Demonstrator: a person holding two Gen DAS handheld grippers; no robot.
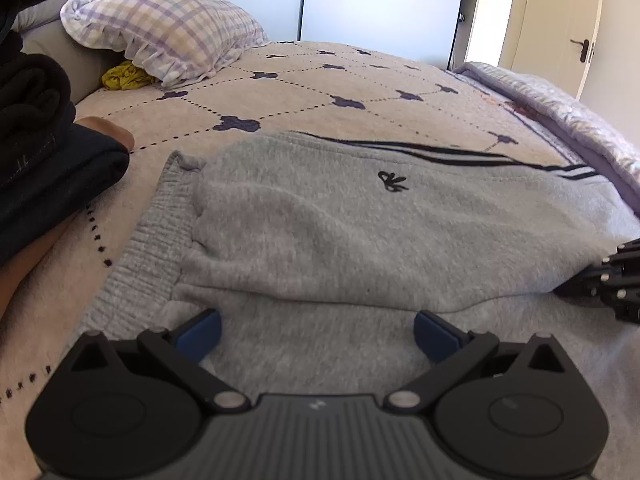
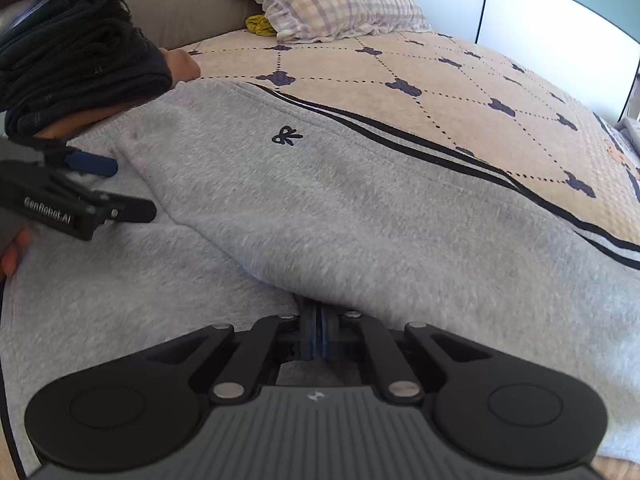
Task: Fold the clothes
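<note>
We see a grey sweatshirt [image 1: 340, 216] lying flat across the bed [image 1: 304, 92], over its beige quilted cover with dark motifs. A folded-over layer of the garment lies on top of a lower layer; its fold edge runs just ahead of both hand-held grippers. A small dark embroidered logo [image 1: 392, 181] sits on the upper layer, and black stripes [image 2: 400, 136] run along the far edge. The ribbed hem [image 1: 148, 232] lies to the left in the left wrist view.

Left hand-held gripper [image 1: 318, 332]: jaws spread wide, blue pads [image 1: 200, 334] resting on or just above the lower grey layer, nothing between them. In the right wrist view it [image 2: 106, 188] appears at the left edge, low over the fabric, also open.

Right hand-held gripper [image 2: 316, 332]: blue pads pressed together with the fold edge of the sweatshirt meeting the fingertips; it appears to pinch the fabric there.

A stack of dark folded clothes [image 1: 36, 136] sits at the left beside the garment. A checked pillow [image 1: 168, 28] and a yellow cloth [image 1: 124, 76] lie at the head of the bed, well apart from the sweatshirt.
</note>
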